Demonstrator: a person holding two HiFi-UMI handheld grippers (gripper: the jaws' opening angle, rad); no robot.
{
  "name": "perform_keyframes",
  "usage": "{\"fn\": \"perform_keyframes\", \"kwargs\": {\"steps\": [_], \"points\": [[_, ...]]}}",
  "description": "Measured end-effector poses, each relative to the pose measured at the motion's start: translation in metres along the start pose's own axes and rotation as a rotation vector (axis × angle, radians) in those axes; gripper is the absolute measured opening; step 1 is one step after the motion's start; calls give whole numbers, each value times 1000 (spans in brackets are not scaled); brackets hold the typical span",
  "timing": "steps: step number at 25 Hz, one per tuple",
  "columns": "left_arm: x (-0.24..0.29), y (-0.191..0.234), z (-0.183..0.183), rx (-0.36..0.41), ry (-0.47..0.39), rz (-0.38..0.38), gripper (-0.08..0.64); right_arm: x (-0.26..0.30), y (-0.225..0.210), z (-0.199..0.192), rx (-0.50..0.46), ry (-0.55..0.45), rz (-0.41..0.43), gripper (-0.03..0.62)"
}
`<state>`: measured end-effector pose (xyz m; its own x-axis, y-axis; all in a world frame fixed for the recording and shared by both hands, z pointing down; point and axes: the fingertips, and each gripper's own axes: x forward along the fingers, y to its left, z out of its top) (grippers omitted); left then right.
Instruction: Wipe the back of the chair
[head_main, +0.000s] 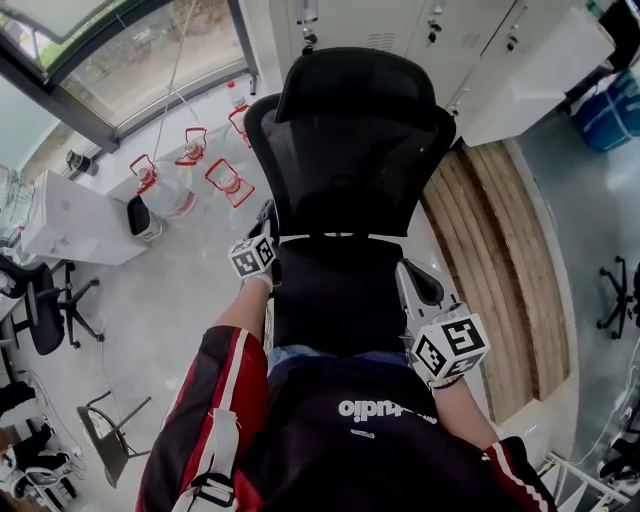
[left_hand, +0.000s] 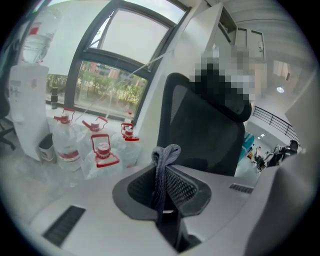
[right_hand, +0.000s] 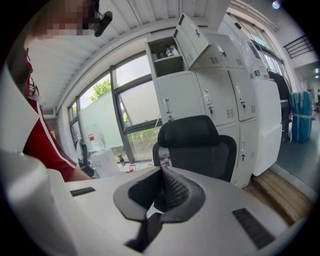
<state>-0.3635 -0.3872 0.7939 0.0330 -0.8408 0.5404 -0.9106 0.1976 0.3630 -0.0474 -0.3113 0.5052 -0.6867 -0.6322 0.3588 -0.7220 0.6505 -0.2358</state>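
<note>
A black mesh office chair (head_main: 345, 150) with a headrest stands right in front of me, its back (left_hand: 205, 130) turned toward me. My left gripper (head_main: 266, 232) is at the left edge of the chair back. It is shut on a grey cloth (left_hand: 162, 167), whose bunched end pokes up between the jaws. My right gripper (head_main: 408, 272) is by the right side of the chair back, lower down. Its jaws are shut with nothing between them, and in the right gripper view (right_hand: 161, 174) the chair (right_hand: 195, 145) stands a little way off.
Several water jugs with red handles (head_main: 215, 180) stand on the floor left of the chair, beside a white dispenser (head_main: 70, 220). White lockers (head_main: 480, 40) line the wall behind. A wooden platform (head_main: 510, 260) runs along the right. Other office chairs (head_main: 45, 310) stand far left.
</note>
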Motion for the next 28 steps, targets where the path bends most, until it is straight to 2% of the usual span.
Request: {"fn": "perform_keyframes", "kwargs": {"steps": [7, 10, 11, 13, 19, 23, 28], "points": [[-74, -100, 43, 282, -80, -219, 57, -27, -18, 31, 8, -93, -19, 15], [-111, -150, 53, 430, -104, -322, 57, -36, -18, 47, 7, -140, -10, 15], [-123, -164, 56, 454, -116, -345, 57, -38, -16, 51, 5, -152, -3, 15], [-147, -188, 62, 457, -142, -377, 57, -45, -13, 56, 6, -171, 11, 15], [-219, -255, 99, 398, -256, -437, 57, -64, -6, 66, 22, -217, 39, 15], [-257, -281, 127, 383, -328, -425, 57, -72, -9, 67, 46, -215, 45, 15], [-277, -291, 141, 353, -347, -396, 57, -69, -8, 68, 63, -189, 90, 15]]}}
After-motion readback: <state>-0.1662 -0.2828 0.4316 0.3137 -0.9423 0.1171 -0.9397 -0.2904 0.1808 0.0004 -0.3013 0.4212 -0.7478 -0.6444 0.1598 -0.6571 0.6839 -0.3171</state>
